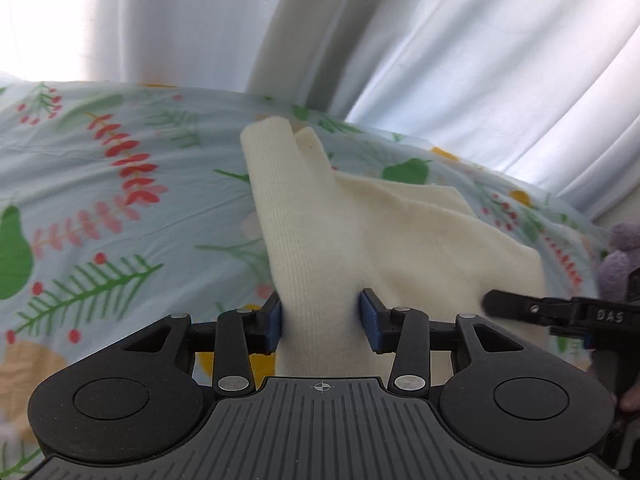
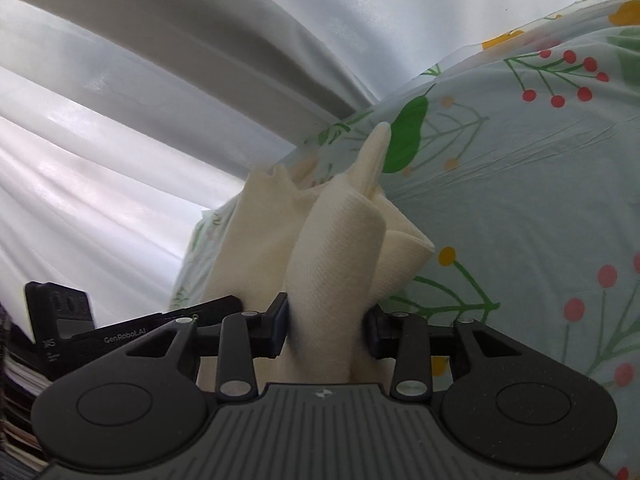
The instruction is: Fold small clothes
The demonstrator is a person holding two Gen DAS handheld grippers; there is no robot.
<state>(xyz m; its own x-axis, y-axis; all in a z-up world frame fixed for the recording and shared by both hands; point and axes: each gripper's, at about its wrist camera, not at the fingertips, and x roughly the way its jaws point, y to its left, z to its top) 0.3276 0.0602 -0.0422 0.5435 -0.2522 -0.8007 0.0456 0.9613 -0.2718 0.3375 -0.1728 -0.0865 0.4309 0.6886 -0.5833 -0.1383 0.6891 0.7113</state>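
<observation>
A cream knit garment (image 1: 400,232) lies partly lifted off a floral sheet (image 1: 120,200). My left gripper (image 1: 322,320) is shut on a bunched fold of it, and the cloth fills the gap between the blue pads (image 1: 276,322). From there one long strip runs away to a rounded end at the far edge. My right gripper (image 2: 326,330) is shut on another thick fold of the same garment (image 2: 332,240), which rises in soft ridges ahead of it. Each gripper shows in the other's view: the right (image 1: 560,312) at the garment's right edge, the left (image 2: 120,332) low on the left.
The floral sheet (image 2: 520,200) covers a soft surface that ends at white curtains (image 1: 440,40) behind. A purple plush toy (image 1: 620,256) sits at the sheet's right edge. A stack of flat things (image 2: 16,380) shows low on the left beyond the sheet.
</observation>
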